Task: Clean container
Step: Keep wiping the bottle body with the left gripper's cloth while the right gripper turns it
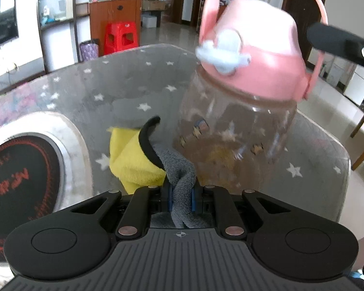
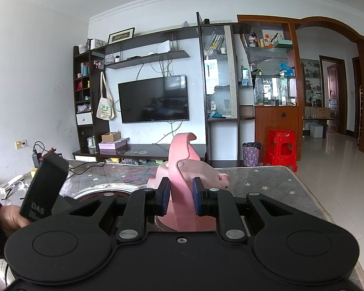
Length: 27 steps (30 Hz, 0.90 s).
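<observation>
We read no clear writing (hob (image 1: 19, 181) lettering red, illegible). One bottle (image 1: 233, 131) at 1 o'clock; right gripper (image 2: 180, 195) pinched its pink handle (image 2: 179, 167). Left gripper (image 1: 181, 196) clamped one grey-yellow cloth (image 1: 138, 160).

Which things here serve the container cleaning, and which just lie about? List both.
For the job:
- bottle with pink lid, held by its pink handle in the right gripper
- cloth, grey and yellow, in the left gripper

Lying about:
- induction cooker
- red stool
- TV
- bin
</observation>
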{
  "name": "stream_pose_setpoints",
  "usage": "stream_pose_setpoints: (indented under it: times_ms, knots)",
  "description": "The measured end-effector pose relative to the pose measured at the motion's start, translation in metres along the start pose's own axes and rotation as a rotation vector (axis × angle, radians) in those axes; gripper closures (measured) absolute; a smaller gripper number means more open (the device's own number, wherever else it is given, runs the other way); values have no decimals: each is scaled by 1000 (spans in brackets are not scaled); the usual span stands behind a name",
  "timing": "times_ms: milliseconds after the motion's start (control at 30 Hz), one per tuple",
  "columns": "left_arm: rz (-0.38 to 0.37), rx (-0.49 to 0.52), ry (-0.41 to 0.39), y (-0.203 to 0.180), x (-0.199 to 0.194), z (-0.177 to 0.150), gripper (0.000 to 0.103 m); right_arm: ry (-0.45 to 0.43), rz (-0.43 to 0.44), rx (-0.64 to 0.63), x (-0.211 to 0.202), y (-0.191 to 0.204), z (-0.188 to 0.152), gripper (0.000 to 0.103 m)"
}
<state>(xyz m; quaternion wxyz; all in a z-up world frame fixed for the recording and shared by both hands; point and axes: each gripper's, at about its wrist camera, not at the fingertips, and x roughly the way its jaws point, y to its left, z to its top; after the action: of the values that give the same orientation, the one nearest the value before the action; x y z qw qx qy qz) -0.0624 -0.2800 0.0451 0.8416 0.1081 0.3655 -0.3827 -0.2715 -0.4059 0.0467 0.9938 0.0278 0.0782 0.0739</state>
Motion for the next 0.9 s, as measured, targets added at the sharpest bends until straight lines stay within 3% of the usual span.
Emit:
stream_pose_setpoints:
  times_ms: [500, 667, 900]
  knots:
    - [-70, 106, 4, -40, -21, -22, 90, 0, 0, 2, 1, -4, -1, 82]
    - [-110, 154, -41, -58, -34, -18, 90, -1, 1, 5, 1, -8, -1, 82]
    - [-90, 214, -138, -72, -56, 0, 89, 1, 10, 20, -2, -12, -4, 82]
